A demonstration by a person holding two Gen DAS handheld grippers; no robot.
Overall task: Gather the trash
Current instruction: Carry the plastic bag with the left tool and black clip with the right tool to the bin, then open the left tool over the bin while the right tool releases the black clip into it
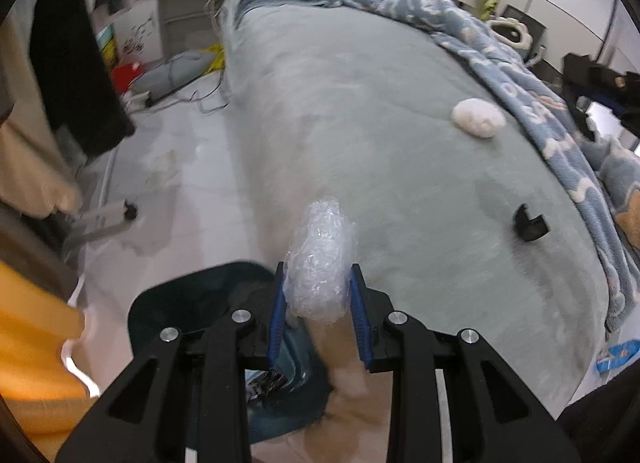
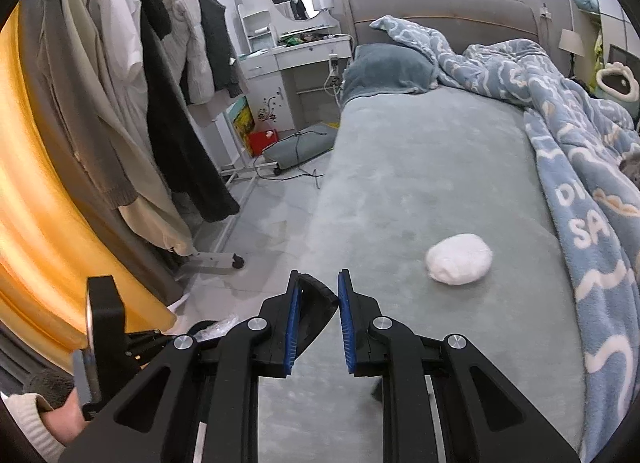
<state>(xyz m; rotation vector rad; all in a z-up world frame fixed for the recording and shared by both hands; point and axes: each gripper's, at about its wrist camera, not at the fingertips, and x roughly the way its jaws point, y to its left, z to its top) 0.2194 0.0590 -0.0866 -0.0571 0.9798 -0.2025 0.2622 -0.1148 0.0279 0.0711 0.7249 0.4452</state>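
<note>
Landmark: the bed [image 1: 360, 151], covered in grey-green plush
Bubble wrap: a crumpled clear wad [image 1: 320, 263] clamped between the blue pads of the left gripper [image 1: 319, 315]; it hangs over the bed's near corner, above a dark bin [image 1: 192, 303] standing on the floor just off that corner
Black piece: in the right wrist view a black plastic piece [image 2: 316, 303] is pinched in the narrow jaws of the right gripper [image 2: 318, 327], over the bed's near edge
Still on the bed: a white wad [image 1: 478, 117] mid-mattress, near the blue blanket [image 1: 532, 95]; in the left wrist view a black plastic piece lies on the bed, nearer the foot
Open room: a strip of pale tiled floor [image 2: 256, 231] runs along the bed's side, bounded opposite by a clothes rack [image 2: 132, 103]
Far end: a white dressing table [image 2: 296, 51] beside the headboard; cables on the floor there
</note>
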